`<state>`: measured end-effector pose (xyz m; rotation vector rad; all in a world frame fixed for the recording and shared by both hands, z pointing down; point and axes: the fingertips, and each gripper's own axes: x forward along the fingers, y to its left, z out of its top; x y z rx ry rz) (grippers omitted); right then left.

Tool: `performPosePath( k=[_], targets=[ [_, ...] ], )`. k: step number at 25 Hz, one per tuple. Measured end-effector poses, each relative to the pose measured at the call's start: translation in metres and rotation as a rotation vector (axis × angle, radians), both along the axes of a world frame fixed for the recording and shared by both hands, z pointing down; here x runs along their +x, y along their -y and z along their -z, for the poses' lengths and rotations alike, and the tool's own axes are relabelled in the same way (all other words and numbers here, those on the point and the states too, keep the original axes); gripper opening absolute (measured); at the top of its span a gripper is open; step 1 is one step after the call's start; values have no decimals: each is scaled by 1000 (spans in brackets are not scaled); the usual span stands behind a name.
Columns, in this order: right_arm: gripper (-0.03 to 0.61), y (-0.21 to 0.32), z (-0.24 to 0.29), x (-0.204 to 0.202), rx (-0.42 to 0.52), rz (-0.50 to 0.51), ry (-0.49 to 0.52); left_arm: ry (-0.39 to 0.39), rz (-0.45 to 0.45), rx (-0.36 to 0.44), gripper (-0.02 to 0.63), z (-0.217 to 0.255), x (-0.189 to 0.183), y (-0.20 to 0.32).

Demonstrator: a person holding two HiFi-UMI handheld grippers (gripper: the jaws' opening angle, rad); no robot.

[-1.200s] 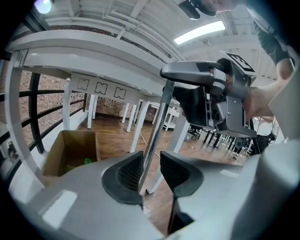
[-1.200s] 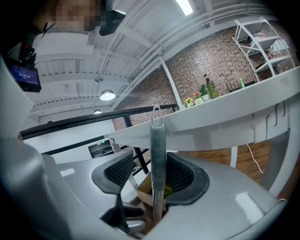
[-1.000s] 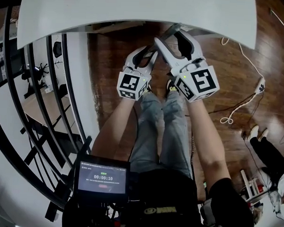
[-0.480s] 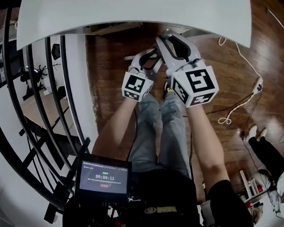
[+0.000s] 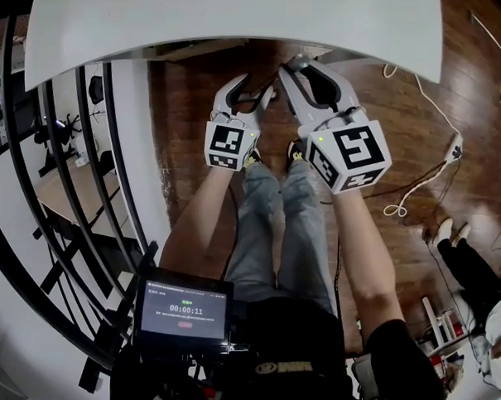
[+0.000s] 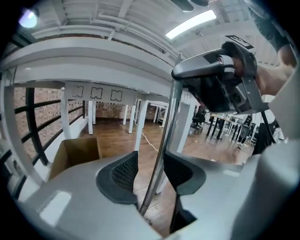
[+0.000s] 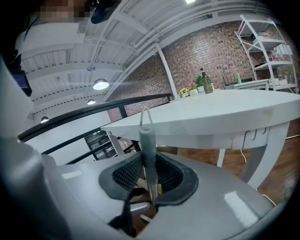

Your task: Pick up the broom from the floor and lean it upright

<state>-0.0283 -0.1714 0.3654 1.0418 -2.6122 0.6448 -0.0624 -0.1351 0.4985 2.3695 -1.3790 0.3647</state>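
Note:
The broom stands upright between my two grippers. Its metal pole (image 6: 161, 145) runs up between the pads of my left gripper (image 6: 152, 172). Those jaws are opening, and a gap shows beside the pole. Higher up, my right gripper (image 6: 220, 82) is shut on the broom's grey handle end (image 7: 147, 140), whose wire hanging loop (image 7: 144, 116) sticks out above the pads. In the head view both grippers are raised in front of me under the table edge, the left gripper (image 5: 253, 91) just left of the right gripper (image 5: 291, 71). The broom head is hidden.
A white round table (image 5: 242, 20) hangs over the grippers, with its white legs (image 6: 190, 122) close behind the pole. A black railing (image 5: 61, 170) curves along the left. A cardboard box (image 6: 75, 152) sits on the wood floor. White cables (image 5: 417, 190) and someone's shoes (image 5: 452, 233) lie at the right.
The right gripper's jaws came together on the handle end. The left gripper's jaws parted a little around the pole, and that gripper shifted slightly left.

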Motion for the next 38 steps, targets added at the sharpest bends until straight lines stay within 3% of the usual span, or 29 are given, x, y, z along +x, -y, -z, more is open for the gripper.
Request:
performPosePath(
  k=[1,3,4,7,8,9,10,13,16,20,26,31,38],
  targets=[
    [95,0,0,1,-5,-8,-1,-3,-25,-3,146,-2,6,0],
    [98,2,0,4,-19,-22,5,-12,-72,16,12,-2,21,0],
    [98,3,0,6,-27,-25,10,-17,-83,24,11,-1,26,1],
    [100,5,3,13,-29,-18,4,-8,-155,31,39,-2,40,-2],
    [100,6,4,14,-25,-14,-1,16,-203,31,152,-4,46,-5],
    [99,7,4,15,-23,-10,-4,37,-239,31,217,-7,52,-7],
    [101,7,4,14,-25,-5,-4,43,-250,29,231,-9,54,-8],
    [103,6,7,10,-36,4,12,13,-189,12,168,-9,46,1],
    [107,-3,17,4,-36,48,15,63,-147,9,143,-11,39,9],
    [107,-4,16,-2,-36,54,22,47,-161,-23,159,-17,48,9],
    [110,11,10,-8,-73,33,36,46,-203,-59,104,-19,59,4],
    [110,12,-8,-4,-103,-12,28,75,-248,-73,123,-25,69,-9],
    [121,19,-12,8,-90,-69,56,56,-167,-87,158,-28,48,-7]
  ],
)
